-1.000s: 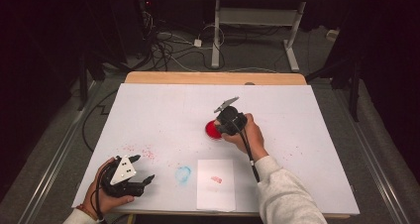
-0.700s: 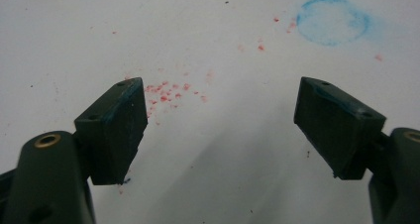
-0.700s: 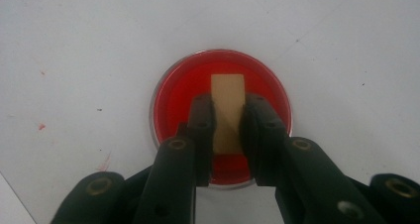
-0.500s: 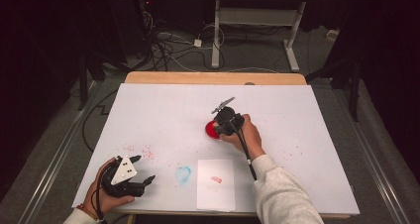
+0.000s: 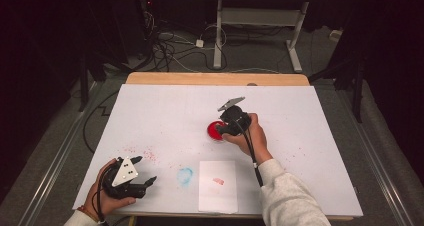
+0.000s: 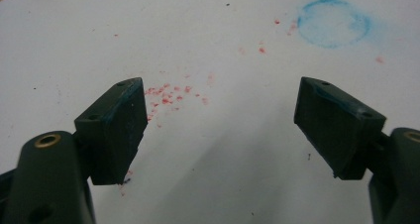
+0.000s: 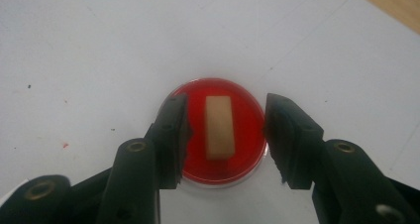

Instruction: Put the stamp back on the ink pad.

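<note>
A round red dish (image 5: 215,131) sits mid-table with a beige block (image 7: 219,127) lying in its red liquid (image 7: 247,149). My right gripper (image 5: 223,130) hovers over the dish. In the right gripper view it (image 7: 224,116) is open, one jaw on each side of the block with a gap on both sides. My left gripper (image 5: 145,170) rests at the front left of the table in a hand. In the left gripper view it (image 6: 220,120) is open wide, with bare white table between the jaws and blue stains on its pads (image 6: 126,120).
A white paper sheet (image 5: 216,193) with a red mark (image 5: 218,181) lies near the front edge. A blue ring smudge (image 5: 185,175) (image 6: 333,23) and scattered red specks (image 5: 145,151) (image 6: 168,92) mark the white table cover (image 5: 165,106). Cables lie on the floor beyond the table.
The right gripper has wobbled slightly over the red dish and stays about where it was. The left gripper and the dish have not moved.
</note>
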Demonstrator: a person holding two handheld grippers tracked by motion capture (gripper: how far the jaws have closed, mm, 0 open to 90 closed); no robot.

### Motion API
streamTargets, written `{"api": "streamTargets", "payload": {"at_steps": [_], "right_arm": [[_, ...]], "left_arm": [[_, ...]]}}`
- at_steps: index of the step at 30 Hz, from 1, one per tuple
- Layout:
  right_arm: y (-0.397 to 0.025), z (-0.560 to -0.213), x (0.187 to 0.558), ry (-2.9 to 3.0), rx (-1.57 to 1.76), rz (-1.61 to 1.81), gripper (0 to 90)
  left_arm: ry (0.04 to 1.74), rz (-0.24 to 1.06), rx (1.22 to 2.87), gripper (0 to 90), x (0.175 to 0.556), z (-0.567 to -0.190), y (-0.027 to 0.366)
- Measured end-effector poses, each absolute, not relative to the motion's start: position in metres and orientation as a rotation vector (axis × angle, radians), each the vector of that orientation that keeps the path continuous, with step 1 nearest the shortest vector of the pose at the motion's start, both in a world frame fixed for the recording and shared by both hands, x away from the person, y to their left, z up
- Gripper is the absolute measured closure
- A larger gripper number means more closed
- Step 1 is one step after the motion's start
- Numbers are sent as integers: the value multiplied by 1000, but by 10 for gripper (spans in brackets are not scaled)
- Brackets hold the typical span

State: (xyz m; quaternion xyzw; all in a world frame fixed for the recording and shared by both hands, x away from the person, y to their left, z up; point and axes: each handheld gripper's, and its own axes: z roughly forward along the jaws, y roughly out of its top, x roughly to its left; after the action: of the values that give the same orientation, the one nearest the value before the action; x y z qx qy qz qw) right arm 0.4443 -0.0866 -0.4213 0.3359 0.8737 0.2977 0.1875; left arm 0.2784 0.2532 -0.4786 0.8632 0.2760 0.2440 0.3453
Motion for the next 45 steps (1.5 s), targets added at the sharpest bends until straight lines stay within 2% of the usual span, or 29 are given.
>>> {"api": "streamTargets", "payload": {"at_steps": [14,25,45], "right_arm": [[-105,-403,419,2323,855,963,392],[-119,-399,402,2239,837,1012,319],[-137,-397,371,2150,760,1041,304]], "left_arm": [[714,631,2250,200,278,-479,251],[715,630,2254,200,279,-480,251],[727,623,2256,200,278,-480,248]]}}
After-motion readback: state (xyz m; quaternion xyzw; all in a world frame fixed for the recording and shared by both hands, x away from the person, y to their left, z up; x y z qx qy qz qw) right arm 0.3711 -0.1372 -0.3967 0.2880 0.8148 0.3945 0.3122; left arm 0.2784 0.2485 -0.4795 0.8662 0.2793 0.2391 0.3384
